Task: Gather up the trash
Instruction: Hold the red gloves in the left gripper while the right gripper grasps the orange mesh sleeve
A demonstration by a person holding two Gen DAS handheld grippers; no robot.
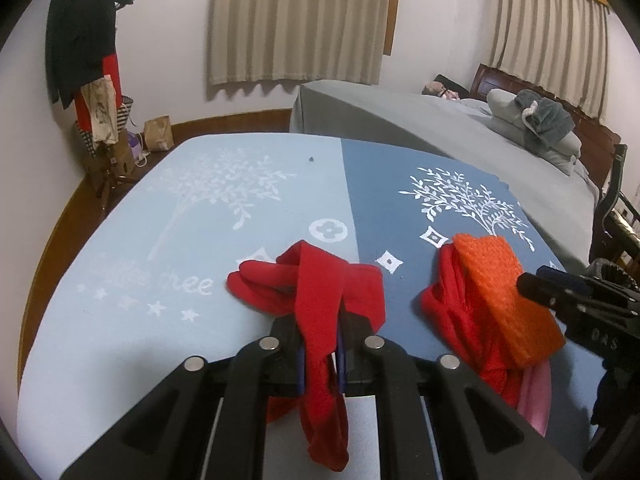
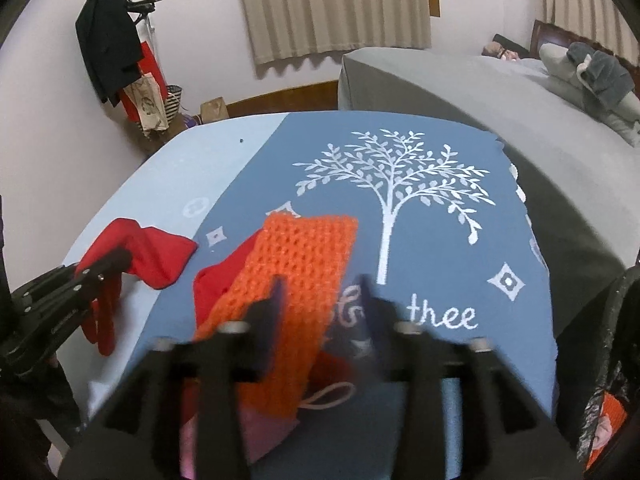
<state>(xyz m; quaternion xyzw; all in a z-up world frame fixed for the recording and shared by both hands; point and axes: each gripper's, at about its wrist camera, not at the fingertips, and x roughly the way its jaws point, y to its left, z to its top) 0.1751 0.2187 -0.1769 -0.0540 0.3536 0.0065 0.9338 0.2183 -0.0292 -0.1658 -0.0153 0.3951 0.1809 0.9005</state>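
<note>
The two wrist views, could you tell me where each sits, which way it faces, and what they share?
Left wrist: on the left gripper, looking along its fingers across the blue tablecloth toward the curtained wall; its jaws are clamped on a red cloth.
Right wrist: on the right gripper, facing the same way; its jaws stand apart over the orange knit piece.
Shared: tablecloth, both fabrics, grey bed, and each other's gripper.
</note>
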